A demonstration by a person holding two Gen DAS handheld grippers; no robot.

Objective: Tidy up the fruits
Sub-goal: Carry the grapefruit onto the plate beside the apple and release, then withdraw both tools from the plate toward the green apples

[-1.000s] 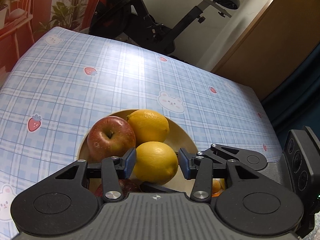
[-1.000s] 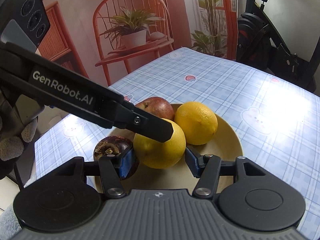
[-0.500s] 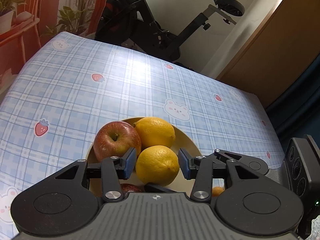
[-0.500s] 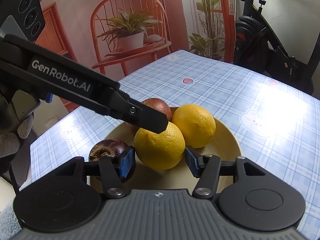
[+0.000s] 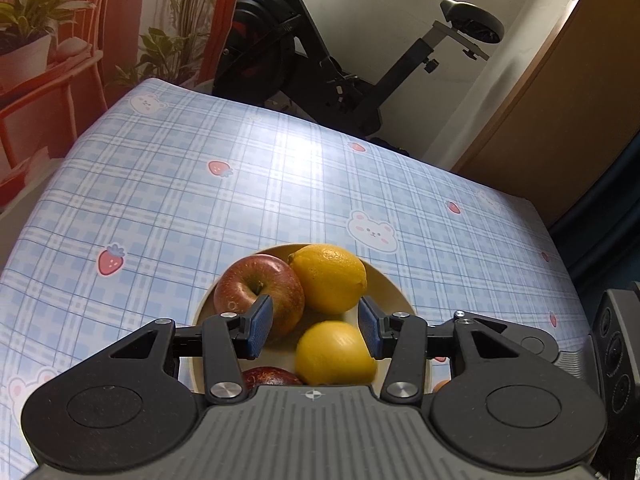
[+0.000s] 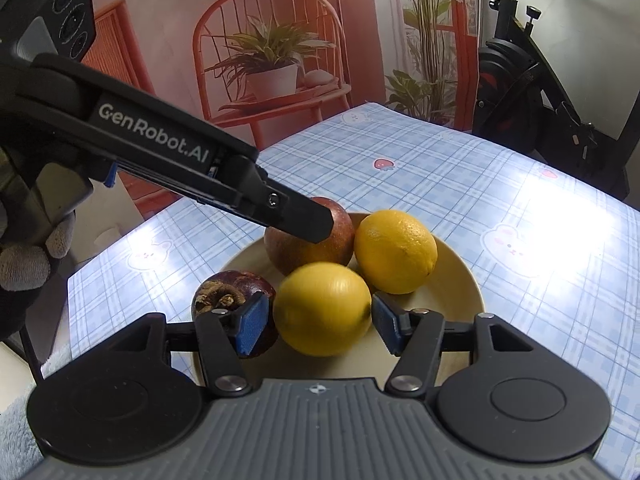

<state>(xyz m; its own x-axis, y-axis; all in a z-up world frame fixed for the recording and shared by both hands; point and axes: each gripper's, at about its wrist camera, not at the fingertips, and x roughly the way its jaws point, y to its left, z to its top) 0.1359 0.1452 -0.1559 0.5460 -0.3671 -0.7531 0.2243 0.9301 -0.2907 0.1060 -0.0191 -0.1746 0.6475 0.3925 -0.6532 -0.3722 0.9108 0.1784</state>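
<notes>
A round cream plate (image 6: 460, 276) holds a red apple (image 5: 256, 292), two dimpled lemons and a dark mangosteen (image 6: 224, 292). The left gripper (image 5: 312, 326) and right gripper (image 6: 320, 322) are both opening. The near lemon (image 6: 324, 308) lies loose between the right jaws, the far lemon (image 6: 394, 250) just beyond.

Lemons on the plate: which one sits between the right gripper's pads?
The near lemon, beside the mangosteen; the far lemon lies beyond the right gripper, next to the apple.

Two lemons (image 6: 324, 308) (image 6: 394, 252); one apple (image 5: 258, 294), one mangosteen (image 6: 230, 296), one plate (image 6: 456, 280); two tools (image 6: 316, 322) (image 5: 312, 326)
</notes>
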